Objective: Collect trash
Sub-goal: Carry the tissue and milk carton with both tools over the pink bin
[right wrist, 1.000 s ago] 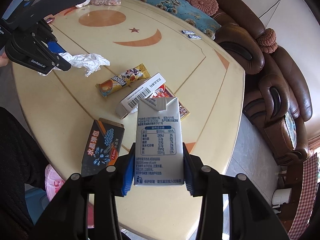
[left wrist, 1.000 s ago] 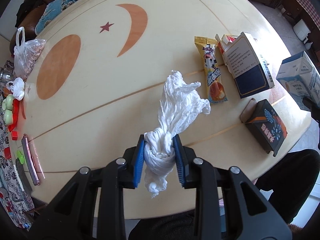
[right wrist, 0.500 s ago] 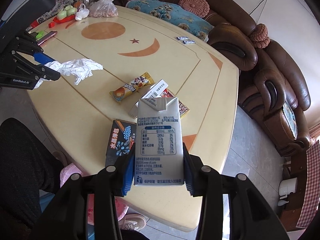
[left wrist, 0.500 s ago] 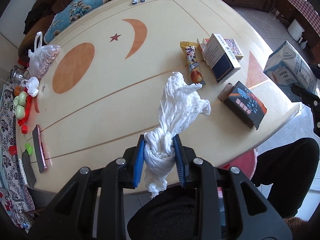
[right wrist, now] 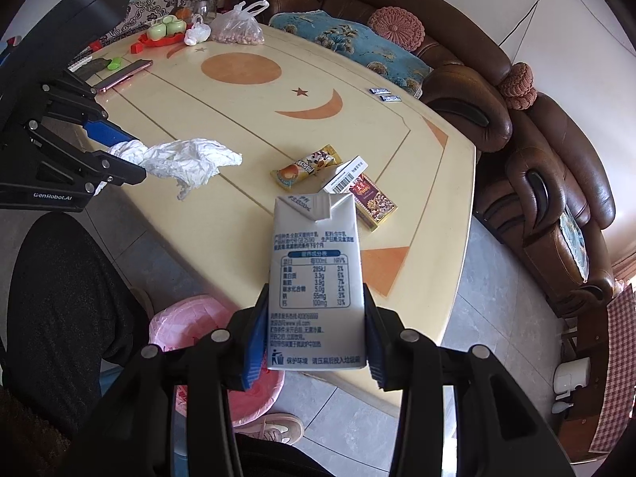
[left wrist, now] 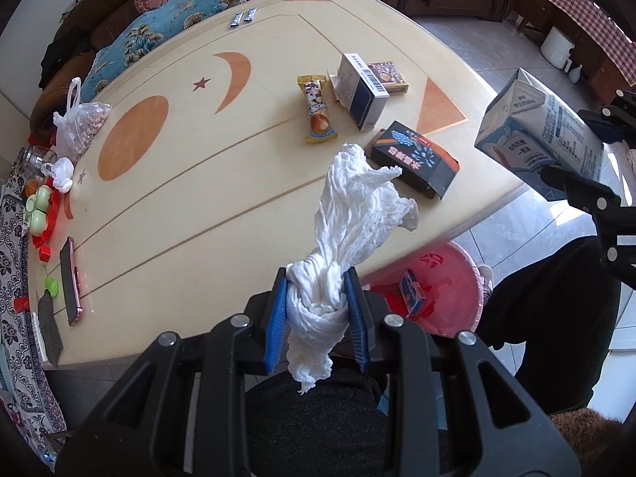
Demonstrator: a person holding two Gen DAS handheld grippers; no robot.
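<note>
Two pieces of trash are in hand, neither yet binned. The left gripper (left wrist: 316, 314) is clamped on a twisted white tissue (left wrist: 349, 222), its loose end fanning out above the near edge of the tabletop (left wrist: 190, 183). The right gripper (right wrist: 316, 334) is clamped on a white milk carton (right wrist: 316, 278), held upright off the near right corner of the tabletop.

Below that near edge, on the floor beside the person's dark-clad legs, stands a pink bin (left wrist: 453, 294). One small box (left wrist: 413, 292) already lies inside it, so the collecting appears to have begun. Both held items hang close to the bin but not clearly over its mouth; dropping them in looks like the step in hand.

Four pieces remain on the right half of the tabletop: a yellow snack wrapper (left wrist: 318, 111), a white and navy box (left wrist: 359, 91) just right of it, a dark red box (left wrist: 387, 75) touching the far side of that, and a black box (left wrist: 417, 163) lying open near the edge.

At the far left sit a bag of nuts (left wrist: 79, 123), a pink phone (left wrist: 71, 282) and small green cups (left wrist: 37, 206); these look like belongings, not trash. By this count the task seems under halfway done.
</note>
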